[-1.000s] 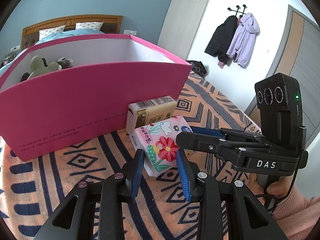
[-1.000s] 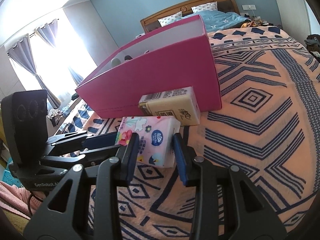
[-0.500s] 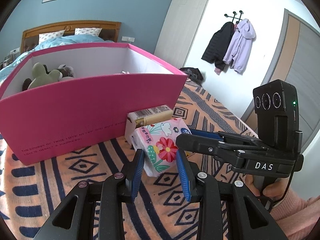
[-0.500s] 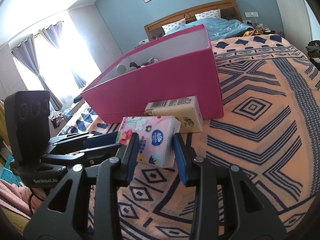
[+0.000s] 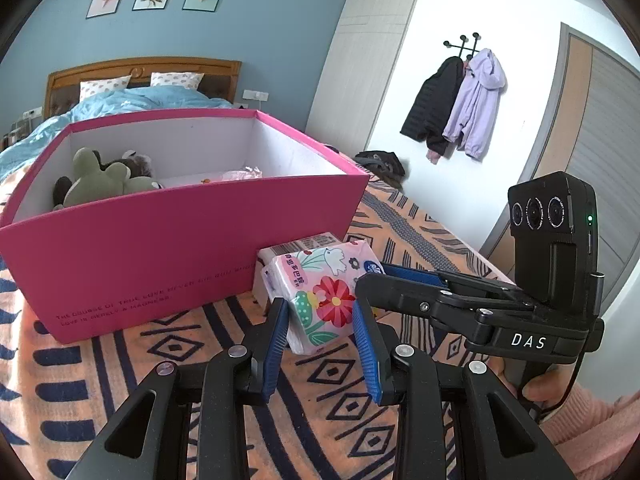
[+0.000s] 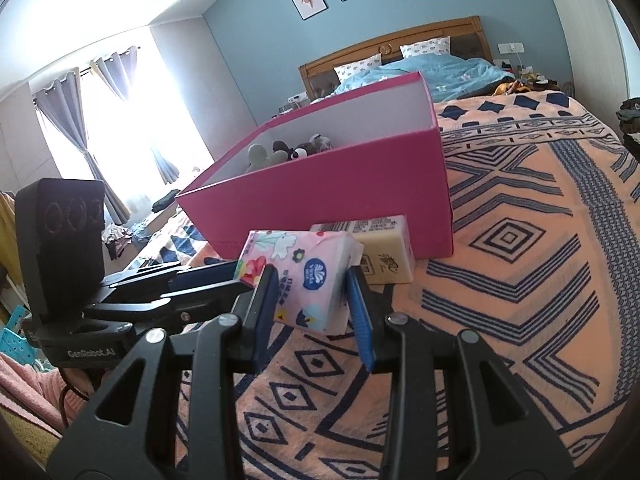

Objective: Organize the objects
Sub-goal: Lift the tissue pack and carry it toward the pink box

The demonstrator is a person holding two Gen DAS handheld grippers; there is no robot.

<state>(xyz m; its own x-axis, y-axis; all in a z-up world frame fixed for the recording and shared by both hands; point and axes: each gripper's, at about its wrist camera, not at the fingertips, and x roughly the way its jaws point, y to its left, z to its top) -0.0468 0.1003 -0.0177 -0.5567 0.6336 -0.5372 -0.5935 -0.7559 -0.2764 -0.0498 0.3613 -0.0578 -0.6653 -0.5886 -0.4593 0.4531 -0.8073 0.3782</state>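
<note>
Between the blue pads of both grippers sits a floral tissue pack [image 5: 326,292], pink with a red flower and a white bird printed on its wrapper. The left gripper [image 5: 321,334] clamps the pack's near corner from its own side, and the right gripper [image 6: 312,300] clamps the end that bears a round blue logo; in each wrist view the pads press against the wrapper, so both tools are closed on the same pack. The pack appears lifted a little above the patterned blanket [image 6: 520,280], orange with dark blue diamonds and stripes, though how far it clears the cloth cannot be told. Just behind it lies a beige tissue pack [image 6: 386,256] with a barcode label on top, resting on the blanket against the front wall of the pink box [image 5: 160,248]. The box stands open, white inside, with a green plush toy [image 5: 96,178] and some darker plush toys in its left end. From the left wrist view the right gripper reaches in from the right side, held by a hand [image 5: 540,390] in a pink sleeve. Farther off are a bed with a blue duvet [image 6: 420,70] and two jackets [image 5: 456,104] hanging on a wall hook.
</note>
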